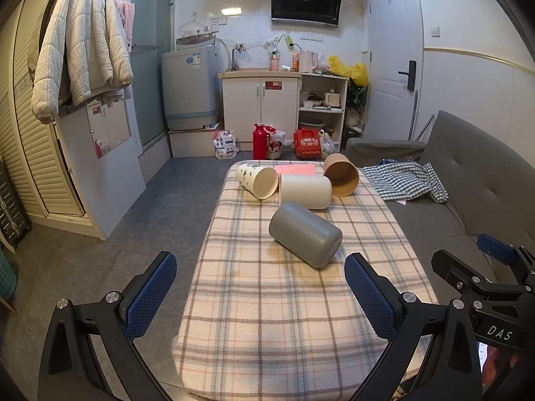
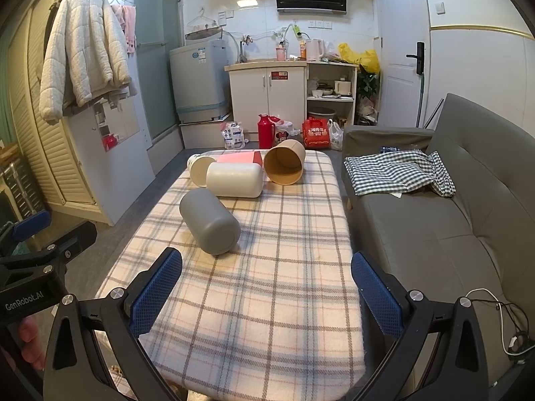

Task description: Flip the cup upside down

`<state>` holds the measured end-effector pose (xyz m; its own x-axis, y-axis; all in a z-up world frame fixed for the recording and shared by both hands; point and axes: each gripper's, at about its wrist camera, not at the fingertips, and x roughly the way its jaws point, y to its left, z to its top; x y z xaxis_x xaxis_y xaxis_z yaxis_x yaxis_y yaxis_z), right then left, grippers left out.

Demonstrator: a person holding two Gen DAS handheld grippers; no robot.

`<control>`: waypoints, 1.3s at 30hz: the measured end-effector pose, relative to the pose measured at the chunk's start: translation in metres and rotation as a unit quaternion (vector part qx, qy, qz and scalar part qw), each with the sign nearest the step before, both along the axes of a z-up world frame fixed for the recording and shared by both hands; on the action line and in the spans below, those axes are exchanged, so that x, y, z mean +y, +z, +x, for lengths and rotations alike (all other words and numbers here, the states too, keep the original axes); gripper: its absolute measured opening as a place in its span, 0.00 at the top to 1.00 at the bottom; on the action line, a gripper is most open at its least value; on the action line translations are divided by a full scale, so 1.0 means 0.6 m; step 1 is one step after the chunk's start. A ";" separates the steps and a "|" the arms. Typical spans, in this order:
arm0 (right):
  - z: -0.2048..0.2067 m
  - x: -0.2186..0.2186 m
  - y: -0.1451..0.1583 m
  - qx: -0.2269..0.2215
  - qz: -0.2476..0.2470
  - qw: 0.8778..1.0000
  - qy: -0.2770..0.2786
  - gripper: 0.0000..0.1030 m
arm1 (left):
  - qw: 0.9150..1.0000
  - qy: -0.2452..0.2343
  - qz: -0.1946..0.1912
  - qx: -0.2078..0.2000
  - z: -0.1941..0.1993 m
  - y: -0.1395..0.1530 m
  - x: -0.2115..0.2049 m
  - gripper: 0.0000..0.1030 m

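Cups lie on their sides on the checked cloth of the table (image 2: 267,284): a matte grey plastic cup (image 1: 305,233) nearest, then a cream-white plastic cup (image 1: 306,191), a green-printed paper cup (image 1: 256,180) and a brown paper cup (image 1: 341,174) at the far end, all untouched, so I judge the task is only at the approach. Left gripper (image 1: 260,297) and right gripper (image 2: 267,292) both hang over the near end with fingers spread wide and holding nothing; the next move calls for reaching forward, closing across one cup's wall and turning it mouth-down. Grey cup seems to show its closed base, its mouth hidden, and the task does not say which cup is meant.
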<state>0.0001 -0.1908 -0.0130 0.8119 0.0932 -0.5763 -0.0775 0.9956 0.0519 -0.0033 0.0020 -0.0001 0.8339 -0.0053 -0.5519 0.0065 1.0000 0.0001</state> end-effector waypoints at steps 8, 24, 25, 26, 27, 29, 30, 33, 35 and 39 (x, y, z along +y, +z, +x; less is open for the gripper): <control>0.000 0.002 -0.001 0.001 -0.001 1.000 0.001 0.01 | 1.000 0.000 0.000 0.001 0.000 0.000 0.000 0.00; 0.058 0.012 0.009 0.015 -0.045 0.997 0.054 0.01 | 0.999 0.022 -0.006 0.025 0.054 -0.031 0.024 0.00; 0.072 0.014 0.010 0.022 -0.052 0.996 0.067 0.01 | 0.999 0.027 -0.004 0.028 0.061 -0.034 0.027 0.00; 0.089 0.019 0.012 0.033 -0.061 0.994 0.082 0.01 | 0.999 0.032 -0.001 0.031 0.070 -0.034 0.030 0.00; 0.111 0.024 0.012 0.048 -0.071 0.991 0.100 0.01 | 0.999 0.035 0.000 0.034 0.079 -0.036 0.033 0.00; 0.141 0.030 0.015 0.053 -0.082 0.988 0.122 0.01 | 0.999 0.040 0.003 0.037 0.097 -0.039 0.040 0.00; 0.163 0.033 0.016 0.053 -0.093 0.985 0.134 0.01 | 0.998 0.043 0.005 0.037 0.107 -0.041 0.044 0.00; 0.227 0.041 0.014 0.059 -0.112 0.978 0.163 0.01 | 0.998 0.047 0.010 0.046 0.143 -0.054 0.058 0.00; 0.270 0.047 0.010 0.068 -0.117 0.973 0.190 0.01 | 0.997 0.049 0.016 0.055 0.169 -0.066 0.065 0.00; 0.367 0.079 -0.020 0.088 -0.184 0.944 0.258 0.01 | 0.996 0.051 0.026 0.069 0.220 -0.095 0.074 0.00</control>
<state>0.2201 -0.1433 -0.0251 0.6011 0.2180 -0.7689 -0.5802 0.7807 -0.2321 0.1287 0.0466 -0.0570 0.7441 0.1075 -0.6593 -0.0913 0.9941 0.0591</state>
